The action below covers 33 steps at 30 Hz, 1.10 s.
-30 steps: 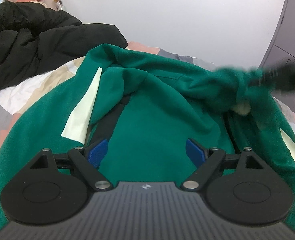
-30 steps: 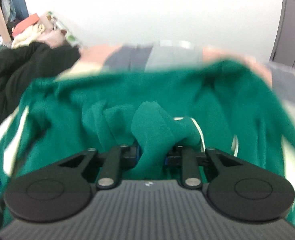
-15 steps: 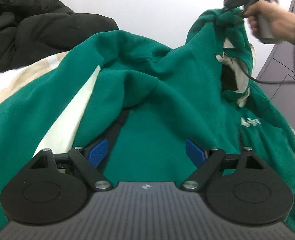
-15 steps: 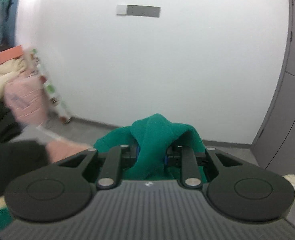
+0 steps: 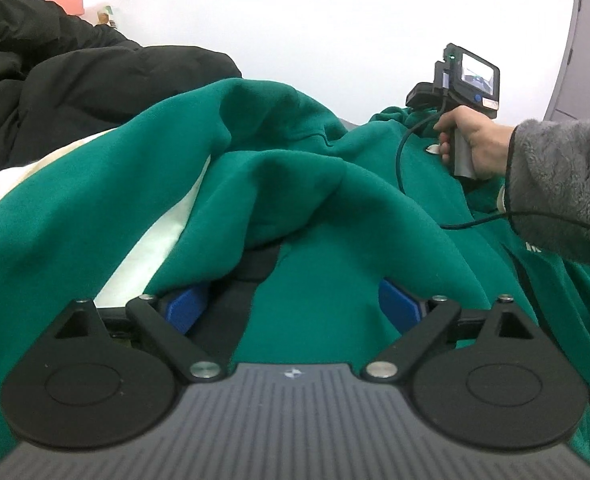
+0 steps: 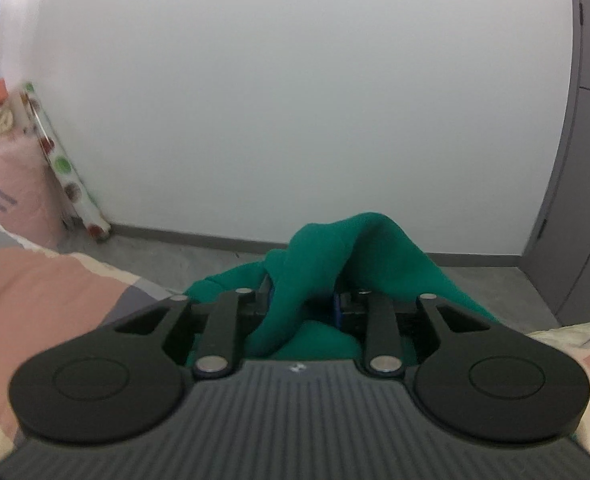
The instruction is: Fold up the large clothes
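Observation:
A large green hoodie (image 5: 295, 184) with cream stripes lies rumpled on the bed. My left gripper (image 5: 295, 304) is open just above its middle, blue pads wide apart, with a fold lying over the left pad. My right gripper (image 6: 301, 300) is shut on a bunch of the green hoodie fabric (image 6: 335, 248) at the far edge of the bed. In the left wrist view the right gripper's body (image 5: 455, 80) and the hand holding it sit low over the hoodie at the back right; its fingertips are hidden there.
A black puffer jacket (image 5: 75, 80) is heaped at the back left. The bedsheet (image 6: 35, 280) is pink, grey and cream. Beyond the bed lie the grey floor, a white wall (image 6: 295, 100) and a grey cabinet (image 6: 587, 160).
The right gripper, still holding the fabric, has come down from high in the air to low over the bed's far side. The left gripper has stayed open over the hoodie.

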Available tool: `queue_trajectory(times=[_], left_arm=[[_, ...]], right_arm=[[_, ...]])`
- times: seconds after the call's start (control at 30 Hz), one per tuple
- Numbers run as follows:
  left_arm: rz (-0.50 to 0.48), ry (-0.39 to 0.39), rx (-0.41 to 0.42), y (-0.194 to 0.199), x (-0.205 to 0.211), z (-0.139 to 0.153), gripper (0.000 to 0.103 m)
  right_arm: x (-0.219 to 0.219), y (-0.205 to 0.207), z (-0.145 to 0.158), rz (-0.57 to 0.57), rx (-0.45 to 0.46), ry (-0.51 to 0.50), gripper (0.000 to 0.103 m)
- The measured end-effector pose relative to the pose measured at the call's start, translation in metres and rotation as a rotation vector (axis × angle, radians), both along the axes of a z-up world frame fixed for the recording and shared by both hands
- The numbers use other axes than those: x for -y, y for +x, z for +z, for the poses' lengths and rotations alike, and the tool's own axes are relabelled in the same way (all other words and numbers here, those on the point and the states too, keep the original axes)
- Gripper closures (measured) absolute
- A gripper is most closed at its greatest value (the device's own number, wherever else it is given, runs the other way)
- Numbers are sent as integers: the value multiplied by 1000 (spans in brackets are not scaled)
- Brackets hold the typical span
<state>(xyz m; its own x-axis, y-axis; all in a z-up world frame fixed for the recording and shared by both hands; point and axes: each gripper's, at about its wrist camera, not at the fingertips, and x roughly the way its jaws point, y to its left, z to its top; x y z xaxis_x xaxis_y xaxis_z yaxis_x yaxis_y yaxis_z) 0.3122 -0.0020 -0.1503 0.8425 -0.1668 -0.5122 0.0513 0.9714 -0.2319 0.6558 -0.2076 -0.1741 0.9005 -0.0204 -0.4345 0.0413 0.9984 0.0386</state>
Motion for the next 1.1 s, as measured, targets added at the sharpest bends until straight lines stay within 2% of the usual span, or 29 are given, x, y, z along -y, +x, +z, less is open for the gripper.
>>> queue_trajectory(times=[0.1,0.17,0.23,0.33,0.53,0.73,0.93,1.1], left_arm=[[-2,-25,-7,7,-7,2,8],[0,-35,-10,8,-9,3,8],[-9,-23,-21,7,-7,5,8],[-19,22,-30,0,-4,11,8],[-44,31,17,-29,0,35,8],[-51,-1,32,-71,7,61,8],[-73,-20,0,-118,20,68,8],[-99,22,-24,-142,37,70,8]], right_arm=[[5,-1,11,18,-9,48,61],[9,-12,21,29,-36,71,37],[8,-31,33,52,-54,89,28],[6,-67,46,87,-64,136,28],[16,-171,75,138,-124,240,28],[35,-280,94,160,-178,226,28],[57,-371,76,126,-307,180,28],[68,-426,50,102,-354,214,28]])
